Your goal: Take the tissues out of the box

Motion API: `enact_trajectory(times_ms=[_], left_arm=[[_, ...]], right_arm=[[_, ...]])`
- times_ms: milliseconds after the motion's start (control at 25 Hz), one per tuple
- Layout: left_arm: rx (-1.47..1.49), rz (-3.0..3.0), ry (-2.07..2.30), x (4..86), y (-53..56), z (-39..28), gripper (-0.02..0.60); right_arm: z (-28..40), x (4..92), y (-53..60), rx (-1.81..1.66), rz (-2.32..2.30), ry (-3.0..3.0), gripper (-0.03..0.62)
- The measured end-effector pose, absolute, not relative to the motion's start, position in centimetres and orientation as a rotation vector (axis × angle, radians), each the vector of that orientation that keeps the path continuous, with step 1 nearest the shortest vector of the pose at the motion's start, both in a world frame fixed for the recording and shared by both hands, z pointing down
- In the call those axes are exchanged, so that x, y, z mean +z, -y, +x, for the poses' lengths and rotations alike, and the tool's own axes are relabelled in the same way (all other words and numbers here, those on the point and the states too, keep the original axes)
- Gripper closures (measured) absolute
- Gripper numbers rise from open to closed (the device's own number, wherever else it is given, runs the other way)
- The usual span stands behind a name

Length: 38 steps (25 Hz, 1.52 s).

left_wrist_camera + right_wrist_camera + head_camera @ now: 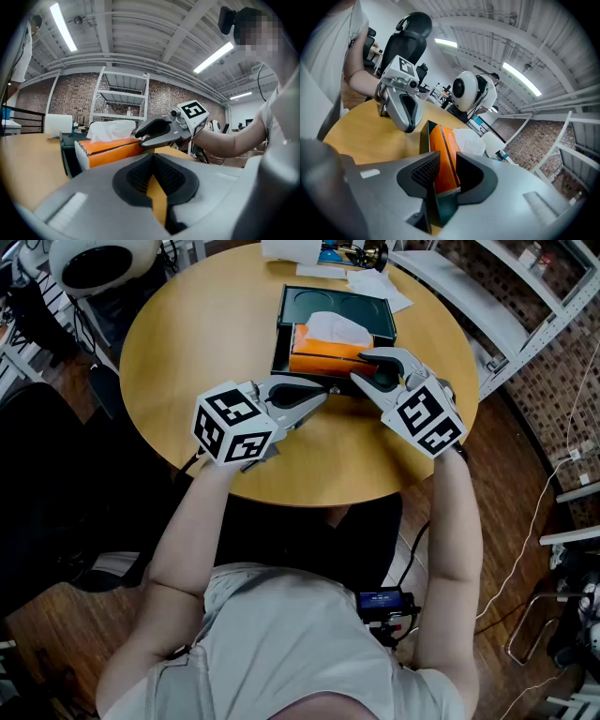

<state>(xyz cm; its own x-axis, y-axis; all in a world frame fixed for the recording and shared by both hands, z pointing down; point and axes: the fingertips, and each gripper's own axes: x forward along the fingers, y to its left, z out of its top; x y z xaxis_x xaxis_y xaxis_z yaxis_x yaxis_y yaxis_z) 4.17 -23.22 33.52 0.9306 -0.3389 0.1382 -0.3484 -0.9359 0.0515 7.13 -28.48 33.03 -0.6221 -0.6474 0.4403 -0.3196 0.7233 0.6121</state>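
**A:** What sits closest?

**B:** The left gripper (152, 159). Its fingers are closed against each other with nothing in them, and only bare tabletop (187, 343) shows beneath. The orange tissue box (323, 357) lies just ahead of their tips and a little to the left, untouched by them.

**A:** And the other one?

**B:** The right gripper (445, 171) has its fingers spread wide. The near end of the tissue box stands between them, together with a wall of the dark tray (309, 298) that the box lies in. From that steep angle I can't quite make out whether the pads bear on the cardboard. Nothing looks squeezed, so I'd call them open around it rather than clamped.

**A:** Where are the tissues themselves?

**B:** One white tissue (337, 329) stands up out of the slot, past the right fingers' tips and farther on from the left ones. Neither pair touches it.

**A:** So how far along?

**B:** Barely begun, I'd judge. The box is bracketed, but no tissue is pinched or drawn free. The standing sheet has yet to be gripped and pulled out, then the ones beneath it.
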Motion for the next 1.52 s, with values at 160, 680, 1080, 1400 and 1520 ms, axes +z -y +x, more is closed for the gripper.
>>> enact_trajectory(times_ms=[160,680,1080,1400,1520], left_arm=[[0.2,3.015,0.531,33.6,23.2,4.0,0.581],[0.2,3.016,0.532,33.7,23.2,3.9,0.581],[0.199,3.016,0.532,33.6,23.2,4.1,0.581],[0.196,3.016,0.532,33.7,23.1,3.8,0.581],[0.196,3.016,0.531,33.7,23.1,3.8,0.581]], right_arm=[[6.0,33.2,29.6,-0.665,0.706,2.238,0.463],[6.0,33.4,30.1,-0.858,0.744,2.039,0.542],[15.5,24.9,30.6,-0.933,1.177,1.981,0.55],[28.3,29.2,33.7,-0.562,1.502,1.796,0.554],[30.0,32.6,34.2,-0.483,1.493,1.753,0.554]])
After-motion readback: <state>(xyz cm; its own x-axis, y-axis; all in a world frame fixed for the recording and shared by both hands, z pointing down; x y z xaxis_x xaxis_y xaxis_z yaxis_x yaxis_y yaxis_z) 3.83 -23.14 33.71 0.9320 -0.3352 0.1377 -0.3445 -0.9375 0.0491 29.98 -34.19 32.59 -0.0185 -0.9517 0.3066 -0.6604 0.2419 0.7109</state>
